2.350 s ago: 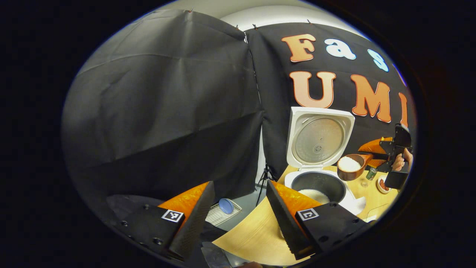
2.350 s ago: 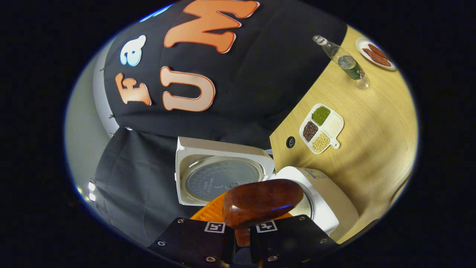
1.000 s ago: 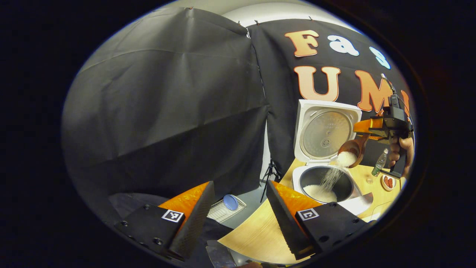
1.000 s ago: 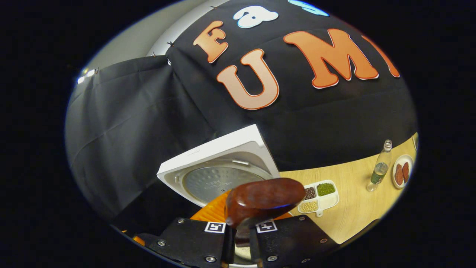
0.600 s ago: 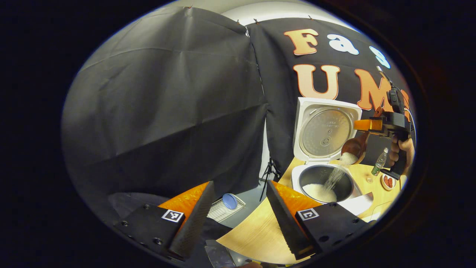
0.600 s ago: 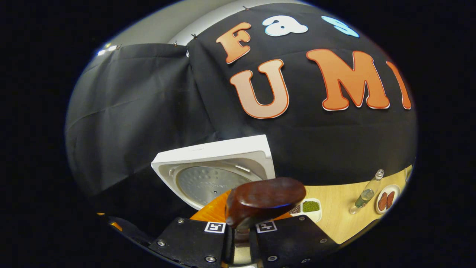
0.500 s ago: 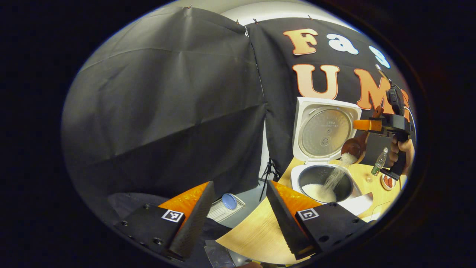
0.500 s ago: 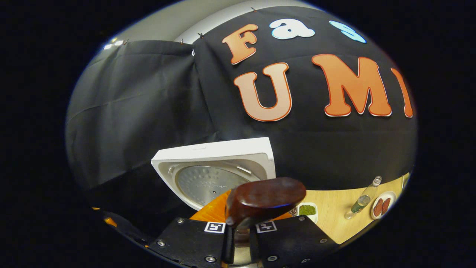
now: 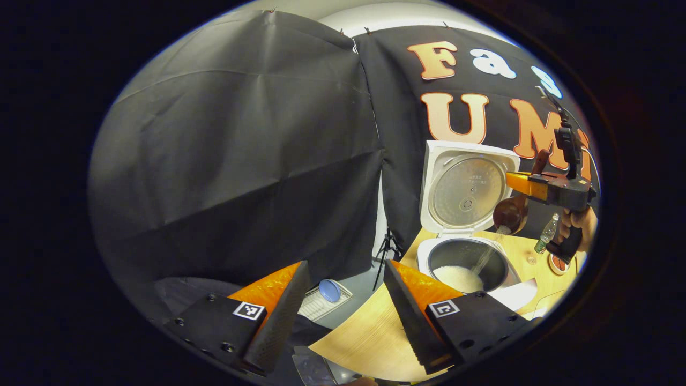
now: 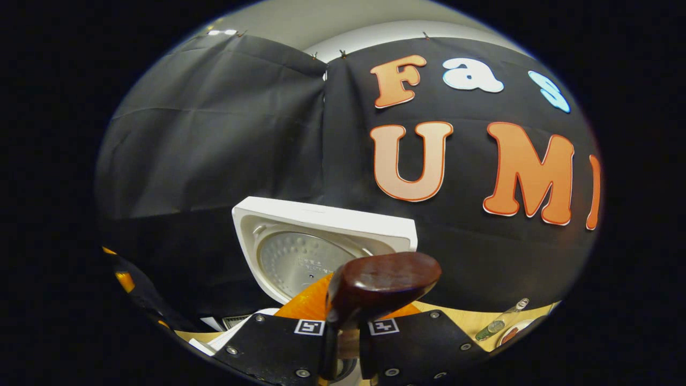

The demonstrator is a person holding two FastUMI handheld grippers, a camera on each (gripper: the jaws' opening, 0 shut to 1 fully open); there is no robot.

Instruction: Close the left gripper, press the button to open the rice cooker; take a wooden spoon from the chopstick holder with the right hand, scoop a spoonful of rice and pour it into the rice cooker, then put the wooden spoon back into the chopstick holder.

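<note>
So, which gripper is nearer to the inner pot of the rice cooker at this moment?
Right. The right gripper holds the wooden spoon tipped just above the inner pot, rice falling in. The left gripper is open, back at the table's near edge.

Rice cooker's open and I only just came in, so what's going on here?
A person is tipping a wooden spoon, clamped in the right tongs, over the open rice cooker. A thin stream of rice falls into the pot, where a white heap already lies. The lid stands upright behind it. The left tongs hang open and empty, off near the table edge.
</note>
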